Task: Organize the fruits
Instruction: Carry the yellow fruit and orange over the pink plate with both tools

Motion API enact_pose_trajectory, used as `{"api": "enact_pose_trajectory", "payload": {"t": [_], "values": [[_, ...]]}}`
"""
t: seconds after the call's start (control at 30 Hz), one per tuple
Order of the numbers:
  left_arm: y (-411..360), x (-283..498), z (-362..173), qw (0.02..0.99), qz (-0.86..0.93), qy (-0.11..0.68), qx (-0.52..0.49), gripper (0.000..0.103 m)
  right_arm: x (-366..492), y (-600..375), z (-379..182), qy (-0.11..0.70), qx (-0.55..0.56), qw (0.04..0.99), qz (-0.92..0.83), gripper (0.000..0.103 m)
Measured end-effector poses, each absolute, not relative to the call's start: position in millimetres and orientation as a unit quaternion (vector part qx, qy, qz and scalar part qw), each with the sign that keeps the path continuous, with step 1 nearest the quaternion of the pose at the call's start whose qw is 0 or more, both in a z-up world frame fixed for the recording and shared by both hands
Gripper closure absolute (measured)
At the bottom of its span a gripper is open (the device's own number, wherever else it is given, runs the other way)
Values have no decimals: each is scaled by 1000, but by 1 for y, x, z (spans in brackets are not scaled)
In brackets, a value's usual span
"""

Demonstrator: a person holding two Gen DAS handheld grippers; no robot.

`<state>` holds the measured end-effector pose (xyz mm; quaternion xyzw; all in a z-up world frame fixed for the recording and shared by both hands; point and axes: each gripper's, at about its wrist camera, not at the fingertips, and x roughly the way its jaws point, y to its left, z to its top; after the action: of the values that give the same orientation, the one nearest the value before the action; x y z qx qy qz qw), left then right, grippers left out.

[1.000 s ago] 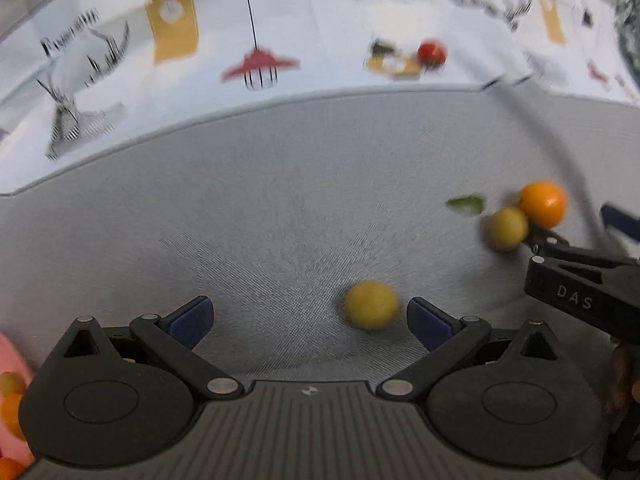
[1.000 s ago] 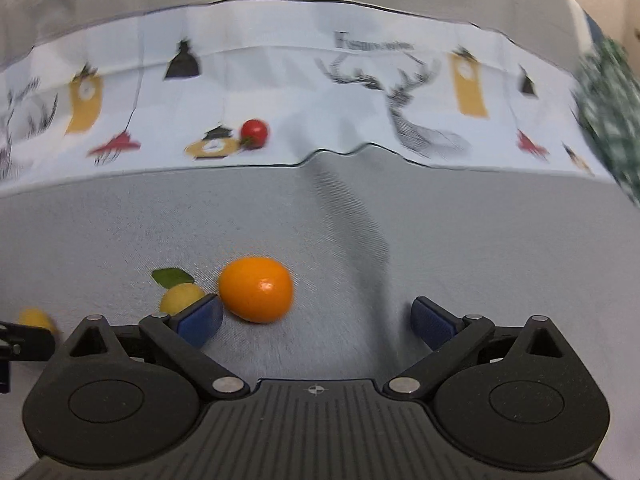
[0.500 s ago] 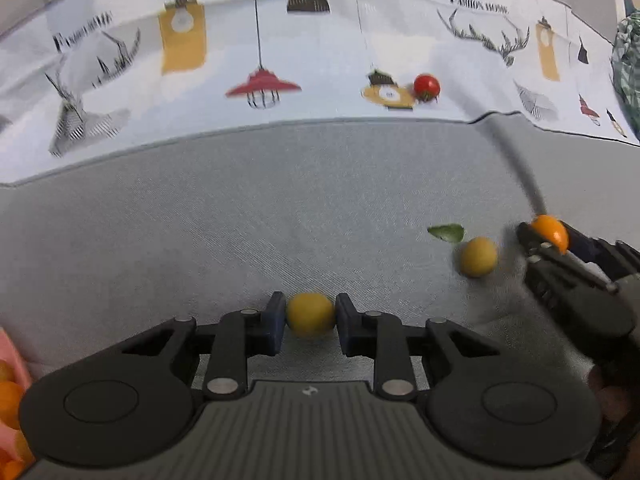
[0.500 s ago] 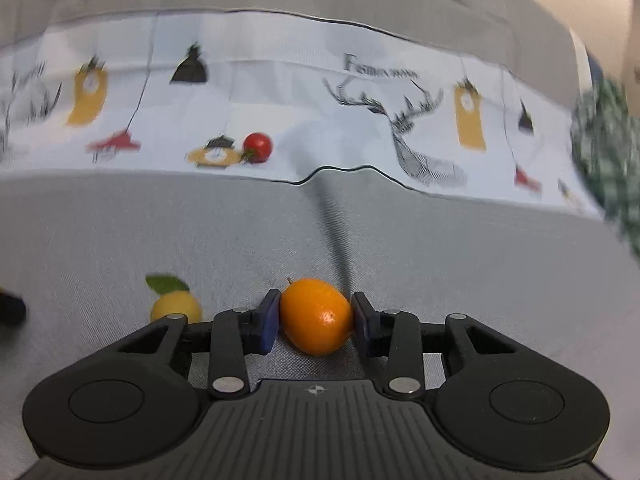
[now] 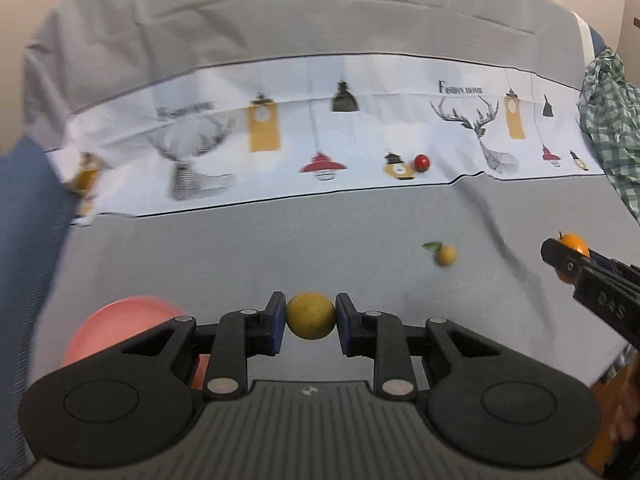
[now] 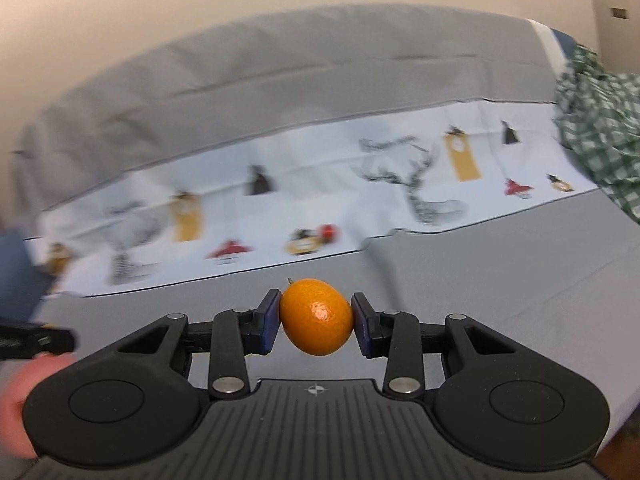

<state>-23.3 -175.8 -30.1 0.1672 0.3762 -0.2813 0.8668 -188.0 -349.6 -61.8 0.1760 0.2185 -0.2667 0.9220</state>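
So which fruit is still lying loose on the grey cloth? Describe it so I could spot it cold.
Start at the white printed band across the grey cloth. Below its small red fruit, to the right, lies a small yellow fruit by itself. It alone has a green leaf, and no jaws hold it.

Bed covered with a grey sheet point(image 5: 280, 248) bearing a white printed band point(image 5: 360, 140). Lying on it: small yellow fruit point(image 5: 446, 255) with leaf, red fruit point(image 5: 421, 162), pink bowl point(image 5: 120, 328), green checked cloth point(image 5: 608, 120).

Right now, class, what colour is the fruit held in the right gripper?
Orange fruit, clearest in the right wrist view.
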Motion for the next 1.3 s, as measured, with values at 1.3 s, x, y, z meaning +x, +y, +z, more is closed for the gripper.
{"api": "enact_pose_trajectory", "payload": {"t": [1.3], "values": [[98, -149, 40, 920, -170, 346, 65, 73, -256, -69, 33, 266, 62, 961, -47, 64]]}}
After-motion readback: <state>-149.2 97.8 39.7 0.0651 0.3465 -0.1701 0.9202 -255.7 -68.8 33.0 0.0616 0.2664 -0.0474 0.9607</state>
